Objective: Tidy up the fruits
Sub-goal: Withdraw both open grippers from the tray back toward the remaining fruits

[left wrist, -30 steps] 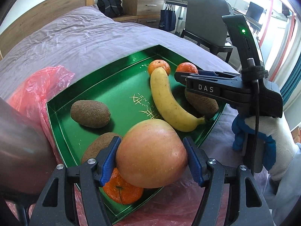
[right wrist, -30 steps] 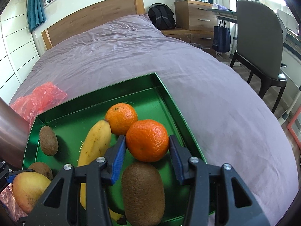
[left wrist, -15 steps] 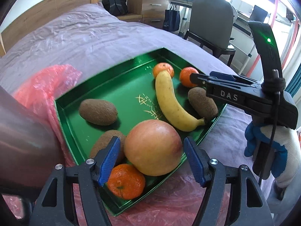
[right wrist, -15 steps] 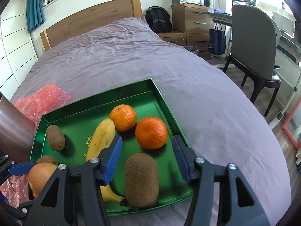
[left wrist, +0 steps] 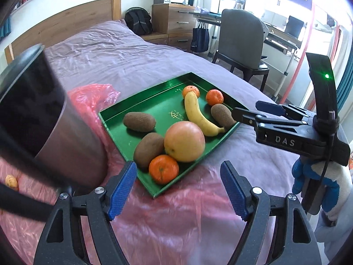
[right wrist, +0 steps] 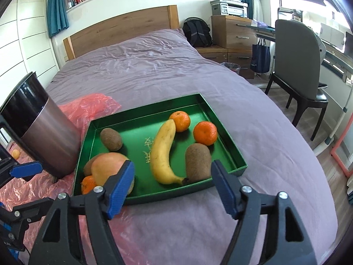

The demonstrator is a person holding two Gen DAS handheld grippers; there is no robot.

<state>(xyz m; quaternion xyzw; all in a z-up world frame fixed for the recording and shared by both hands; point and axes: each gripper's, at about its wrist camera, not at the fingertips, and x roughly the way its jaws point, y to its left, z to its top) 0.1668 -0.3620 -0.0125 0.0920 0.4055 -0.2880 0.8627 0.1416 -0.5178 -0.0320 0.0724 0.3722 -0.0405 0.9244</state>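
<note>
Green tray (right wrist: 229, 152) on bed holds apple (left wrist: 184, 141), banana (right wrist: 162, 152), three kiwis, three mandarins.

A purple bed (right wrist: 154, 70) with a wooden headboard (right wrist: 123, 31) fills the room. A metal bin (right wrist: 44, 132) stands on a pink bag (left wrist: 176, 216). Beyond are a backpack (right wrist: 196, 33), a dresser (right wrist: 233, 31), a printer (right wrist: 229, 6) and a grey chair (right wrist: 297, 66).
</note>
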